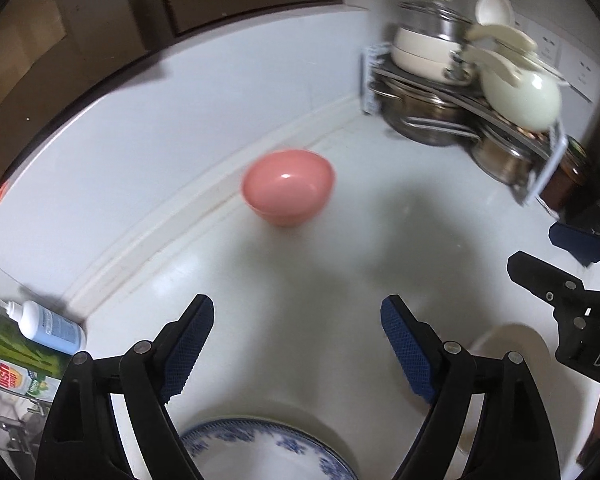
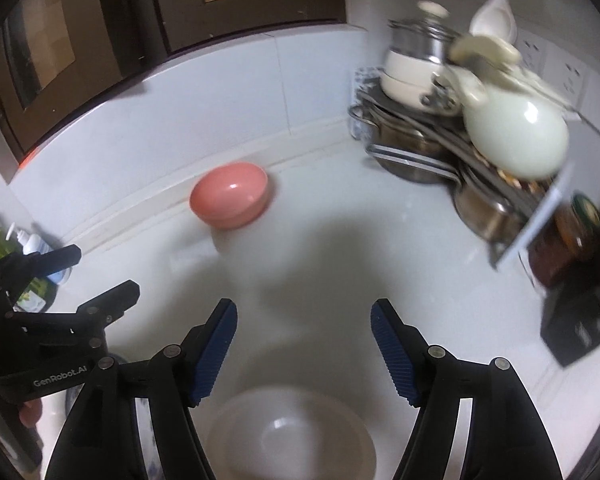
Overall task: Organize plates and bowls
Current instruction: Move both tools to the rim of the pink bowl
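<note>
Only the left wrist view shows the blue-patterned plate (image 1: pixel 268 452) below the wide-spread, empty left gripper (image 1: pixel 298 354); only the right shows the white bowl (image 2: pixel 292 436) under the equally wide right gripper (image 2: pixel 304 354). Between them the pink bowl (image 1: pixel 288 187) sits by the backsplash, soap bottles (image 1: pixel 48 326) left, a crowded pot rack (image 1: pixel 472 108) right.

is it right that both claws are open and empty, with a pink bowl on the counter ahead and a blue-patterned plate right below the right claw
Not quite. The blue-patterned plate lies below the left claw, as the left wrist view shows. Below the right claw is a plain white bowl. The rest holds: both claws are open and empty, and the pink bowl sits on the counter ahead.
</note>
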Demonstrator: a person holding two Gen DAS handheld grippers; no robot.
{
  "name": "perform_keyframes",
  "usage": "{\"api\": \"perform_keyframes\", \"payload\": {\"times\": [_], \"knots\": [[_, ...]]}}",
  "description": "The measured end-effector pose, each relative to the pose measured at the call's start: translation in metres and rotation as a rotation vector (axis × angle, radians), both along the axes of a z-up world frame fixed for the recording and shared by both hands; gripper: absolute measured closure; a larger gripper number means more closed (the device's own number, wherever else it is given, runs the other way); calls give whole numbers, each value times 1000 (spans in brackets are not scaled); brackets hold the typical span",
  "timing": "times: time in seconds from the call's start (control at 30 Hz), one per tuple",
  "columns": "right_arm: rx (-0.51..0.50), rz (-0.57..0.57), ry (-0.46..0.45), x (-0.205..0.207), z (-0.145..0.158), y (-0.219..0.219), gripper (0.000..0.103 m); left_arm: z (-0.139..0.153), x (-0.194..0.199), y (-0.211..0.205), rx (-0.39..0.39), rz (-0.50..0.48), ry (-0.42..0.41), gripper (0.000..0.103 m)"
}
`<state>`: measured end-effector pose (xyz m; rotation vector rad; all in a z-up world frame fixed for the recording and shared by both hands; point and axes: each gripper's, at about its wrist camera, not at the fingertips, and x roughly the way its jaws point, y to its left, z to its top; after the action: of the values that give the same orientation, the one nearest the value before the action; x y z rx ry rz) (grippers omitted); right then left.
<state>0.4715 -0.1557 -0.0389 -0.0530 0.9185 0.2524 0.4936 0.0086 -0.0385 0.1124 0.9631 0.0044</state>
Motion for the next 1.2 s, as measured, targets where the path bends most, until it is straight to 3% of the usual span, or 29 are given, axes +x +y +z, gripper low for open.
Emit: {"api": "perform_keyframes", "payload": {"times": [0.57,0.9,1.2], "knots": [[-47,125,4,100,-7,60,33,-10,78,57,64,104,-19,17],[-24,135,112,166,-51,81,33,-42,139,80,39,119,9,18],[-26,140,180,204,-88,98,38,-83,184,89,-3,110,97,29]]}}
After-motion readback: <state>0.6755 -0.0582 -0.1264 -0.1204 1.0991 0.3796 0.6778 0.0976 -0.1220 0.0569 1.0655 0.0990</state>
